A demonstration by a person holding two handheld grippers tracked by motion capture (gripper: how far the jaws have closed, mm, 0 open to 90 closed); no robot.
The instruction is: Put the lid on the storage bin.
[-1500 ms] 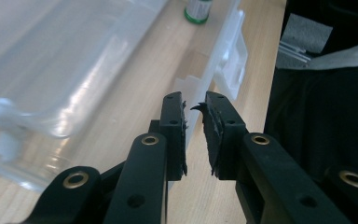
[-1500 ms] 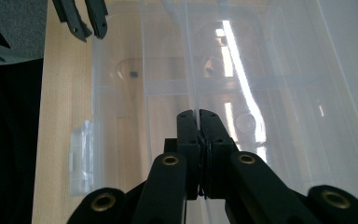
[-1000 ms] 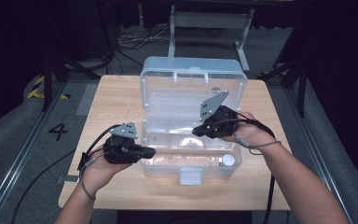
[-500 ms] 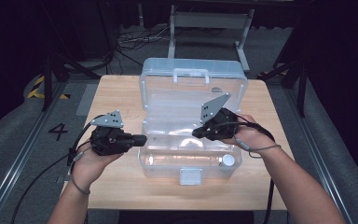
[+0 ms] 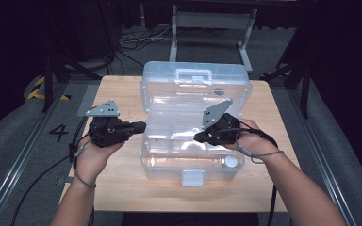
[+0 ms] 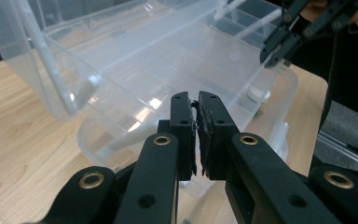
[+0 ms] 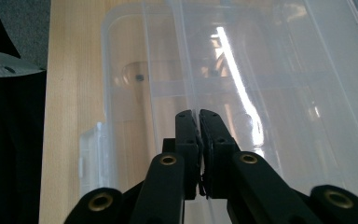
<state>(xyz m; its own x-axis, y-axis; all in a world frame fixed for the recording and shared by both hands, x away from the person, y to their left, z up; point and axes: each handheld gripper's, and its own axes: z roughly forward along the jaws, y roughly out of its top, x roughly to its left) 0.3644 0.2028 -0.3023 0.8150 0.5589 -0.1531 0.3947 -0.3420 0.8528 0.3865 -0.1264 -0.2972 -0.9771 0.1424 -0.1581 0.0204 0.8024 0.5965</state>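
A clear plastic toolbox (image 5: 188, 165) stands open on the wooden table (image 5: 122, 92), its lid (image 5: 195, 87) upright at the back and a clear inner tray (image 5: 169, 134) across its middle. My left gripper (image 5: 143, 125) is held just left of the box, pointing at its side wall, shut and empty (image 6: 197, 97). My right gripper (image 5: 197, 137) hovers over the tray, shut (image 7: 196, 113). A thin clear tray edge runs straight up to its tips; I cannot tell whether it is pinched. That gripper also appears in the left gripper view (image 6: 270, 58). A small white round piece (image 5: 230, 162) lies in the box's front right corner.
The box's white front latch (image 5: 193, 177) hangs toward the person. Bare wood lies left of the box and along the front edge. A metal stand (image 5: 212, 21) and cables are on the dark floor behind the table. Floor rails run along both sides.
The left hand has lifted and drawn its gripper back from the box's front left corner to its left side. The right gripper has stayed over the tray.
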